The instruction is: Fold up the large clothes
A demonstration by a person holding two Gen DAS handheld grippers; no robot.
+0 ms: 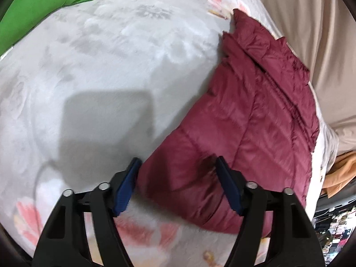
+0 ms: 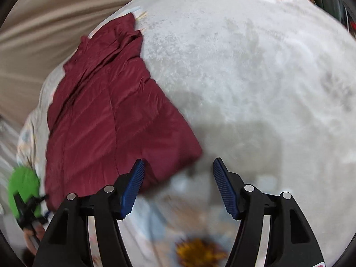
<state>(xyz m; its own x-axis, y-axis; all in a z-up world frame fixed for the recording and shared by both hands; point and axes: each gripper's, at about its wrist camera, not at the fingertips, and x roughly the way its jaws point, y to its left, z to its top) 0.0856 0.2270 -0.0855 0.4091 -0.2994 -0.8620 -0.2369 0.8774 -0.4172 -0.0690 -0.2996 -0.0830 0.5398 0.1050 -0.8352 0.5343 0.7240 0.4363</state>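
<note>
A pale grey blanket [image 1: 106, 71] with faded flower prints covers the bed and fills both views; beige cloth [image 1: 311, 22] hangs beyond its far edge. A maroon quilted jacket [image 1: 249, 120] lies flat along that edge, folded into a long panel with its collar end toward one corner of the blanket. In the left wrist view, the left gripper [image 1: 178, 173] hovers above the jacket's near corner, jaws spread wide and holding nothing; the hem shows between the blue pads [image 1: 126, 189]. In the right wrist view, the right gripper [image 2: 178, 173] is likewise wide and empty; the jacket [image 2: 106, 115] lies just off its left pad, bare blanket [image 2: 255, 77] between the fingers. A green cloth [image 1: 42, 6] lies at the blanket's far left corner.
</note>
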